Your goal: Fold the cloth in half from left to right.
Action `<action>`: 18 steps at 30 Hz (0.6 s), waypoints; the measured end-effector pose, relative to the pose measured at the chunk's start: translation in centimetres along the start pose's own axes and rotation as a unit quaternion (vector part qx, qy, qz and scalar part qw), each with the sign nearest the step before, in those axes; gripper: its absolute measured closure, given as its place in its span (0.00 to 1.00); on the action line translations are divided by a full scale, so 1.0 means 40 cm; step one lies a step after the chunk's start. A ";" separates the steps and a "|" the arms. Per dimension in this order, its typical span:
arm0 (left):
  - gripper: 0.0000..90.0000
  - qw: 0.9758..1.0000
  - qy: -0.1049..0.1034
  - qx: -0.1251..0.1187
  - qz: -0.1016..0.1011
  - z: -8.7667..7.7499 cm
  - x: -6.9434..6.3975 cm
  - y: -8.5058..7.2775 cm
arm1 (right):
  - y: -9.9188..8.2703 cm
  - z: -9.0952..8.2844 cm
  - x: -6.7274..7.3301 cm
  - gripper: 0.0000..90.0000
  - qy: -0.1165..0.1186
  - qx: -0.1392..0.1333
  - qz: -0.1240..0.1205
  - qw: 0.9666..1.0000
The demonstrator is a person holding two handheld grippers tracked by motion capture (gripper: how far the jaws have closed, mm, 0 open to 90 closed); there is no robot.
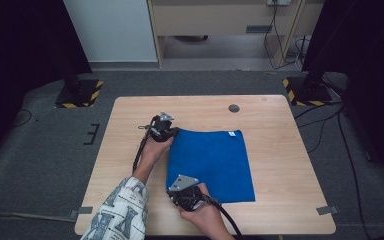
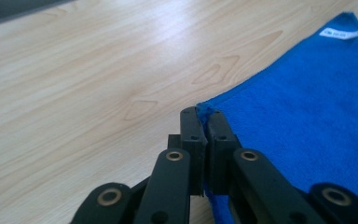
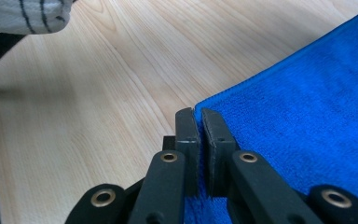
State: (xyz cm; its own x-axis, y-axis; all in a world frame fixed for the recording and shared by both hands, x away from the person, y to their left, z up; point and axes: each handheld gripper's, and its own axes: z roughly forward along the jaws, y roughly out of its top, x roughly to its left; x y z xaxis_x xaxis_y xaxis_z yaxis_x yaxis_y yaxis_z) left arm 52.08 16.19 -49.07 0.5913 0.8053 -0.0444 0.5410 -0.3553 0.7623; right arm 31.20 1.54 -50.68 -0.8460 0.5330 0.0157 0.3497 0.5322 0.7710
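A blue cloth (image 1: 212,162) lies flat on the wooden table (image 1: 130,150), with a small white label (image 1: 231,133) at its far right corner. My left gripper (image 1: 172,132) pinches the cloth's far left corner; in the left gripper view the jaws (image 2: 204,122) are shut on the blue edge (image 2: 307,107), and the label (image 2: 340,33) shows beyond. My right gripper (image 1: 175,192) holds the near left corner; in the right gripper view its jaws (image 3: 199,121) are shut with the cloth (image 3: 307,102) between them.
A dark round grommet (image 1: 234,108) sits in the table near its far edge. A patterned sleeve (image 1: 120,210) comes in at the bottom left. Black cables (image 1: 140,150) trail from both grippers. Bare wood lies left of the cloth (image 2: 74,93).
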 end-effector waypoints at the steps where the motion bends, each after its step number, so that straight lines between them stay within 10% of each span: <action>1: 0.97 1.000 0.001 -0.002 -0.004 -0.005 0.004 0.001 | 0.004 -0.001 0.004 0.96 -0.001 -0.001 -0.002 1.000; 18: 0.97 1.000 0.012 0.003 -0.017 -0.050 0.041 -0.002 | 0.038 0.008 0.034 0.96 0.001 -0.008 -0.011 1.000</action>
State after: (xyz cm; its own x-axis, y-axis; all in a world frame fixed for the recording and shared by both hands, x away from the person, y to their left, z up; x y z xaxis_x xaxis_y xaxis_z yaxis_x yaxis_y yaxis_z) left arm 51.82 18.49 -47.91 0.5580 0.8280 -0.0542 0.5645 -0.3309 0.7562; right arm 30.71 3.29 -49.67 -0.8543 0.5198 0.0007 0.3251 0.5332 0.7811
